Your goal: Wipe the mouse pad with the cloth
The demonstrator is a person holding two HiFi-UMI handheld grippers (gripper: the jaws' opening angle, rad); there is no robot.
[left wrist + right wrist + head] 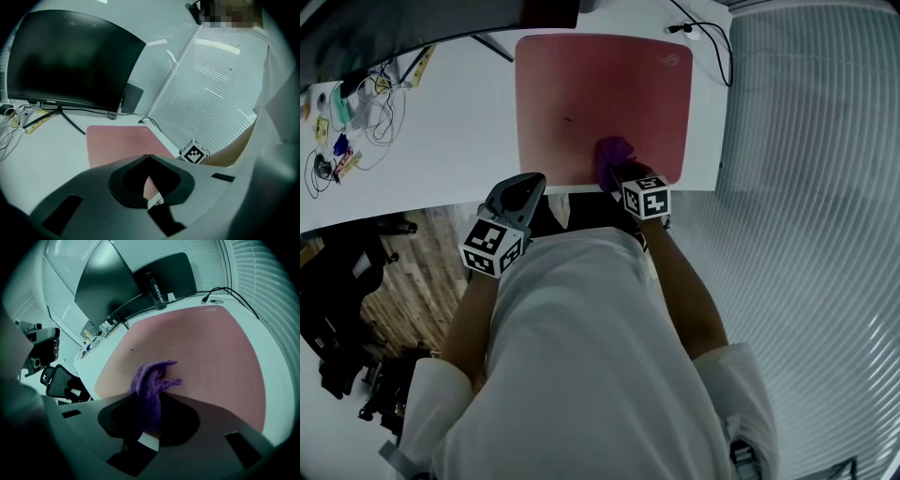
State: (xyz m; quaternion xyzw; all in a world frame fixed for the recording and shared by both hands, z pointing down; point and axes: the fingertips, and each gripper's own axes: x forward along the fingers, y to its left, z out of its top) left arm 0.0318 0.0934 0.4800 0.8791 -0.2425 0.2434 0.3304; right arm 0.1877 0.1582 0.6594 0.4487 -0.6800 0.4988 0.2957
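A large pink mouse pad (581,94) lies on the white desk (450,141); it also shows in the left gripper view as the pink mouse pad (122,140) and in the right gripper view as the pink mouse pad (201,348). A purple cloth (614,155) rests on the pad near its front right edge. My right gripper (623,176) is shut on the purple cloth (150,385), which bunches out ahead of the jaws onto the pad. My left gripper (517,192) hangs at the desk's front edge, left of the cloth, shut and holding nothing (149,157).
A dark monitor (70,61) on a stand sits behind the pad, with a black bottle (155,289) beside it. Cables and small items (347,122) clutter the desk's left side. A black cable (712,37) runs by the pad's far right corner. An office chair (63,383) stands left of the desk.
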